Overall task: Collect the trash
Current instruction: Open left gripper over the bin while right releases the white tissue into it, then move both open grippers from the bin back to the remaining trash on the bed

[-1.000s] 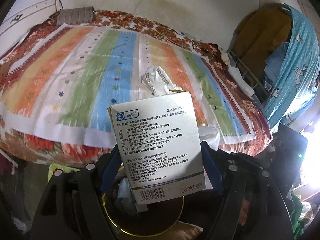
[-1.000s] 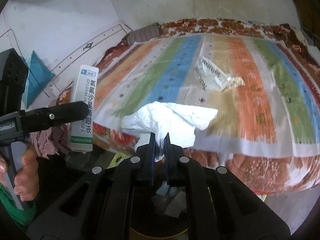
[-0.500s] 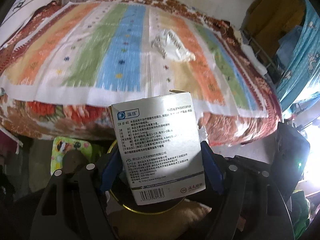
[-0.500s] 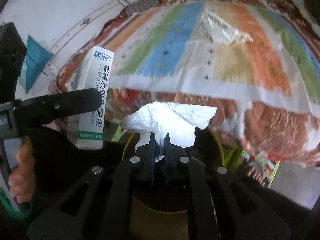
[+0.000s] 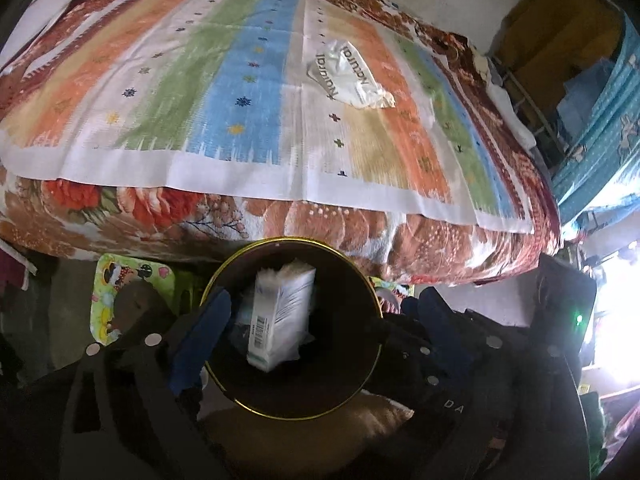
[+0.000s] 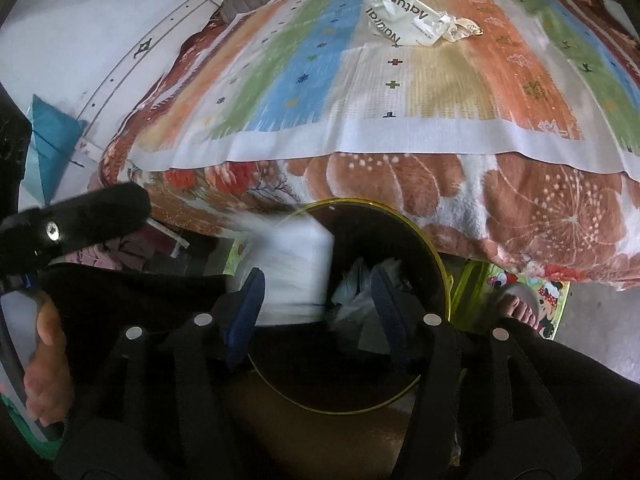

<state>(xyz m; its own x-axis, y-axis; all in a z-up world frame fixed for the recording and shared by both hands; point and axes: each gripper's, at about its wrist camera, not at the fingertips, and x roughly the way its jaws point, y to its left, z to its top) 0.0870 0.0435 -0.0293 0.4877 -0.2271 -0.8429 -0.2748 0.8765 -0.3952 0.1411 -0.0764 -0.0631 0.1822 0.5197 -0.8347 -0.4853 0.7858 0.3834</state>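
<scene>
Trash is what this moment turns on, and the gold-rimmed waste bin point(image 5: 362, 280) on the floor at the near edge of the bed point(image 5: 280, 216) sits right under both grippers so that pieces fall straight in. Far out on the bed's striped cloth point(image 5: 168, 92), a crumpled "Natural" wrapper point(image 5: 348, 76) lies uncollected, long axis slanting far-left to near-right. The medicine carton point(image 5: 280, 312) is dropping inside the bin, blurred, roughly upright, barcode end lowest. The left gripper point(image 5: 316, 332) is opening wide and its pads are clear of the carton. The right gripper point(image 6: 316, 308) is also opening, empty; crumpled tissue point(image 6: 360, 284) lies in the bin below.
</scene>
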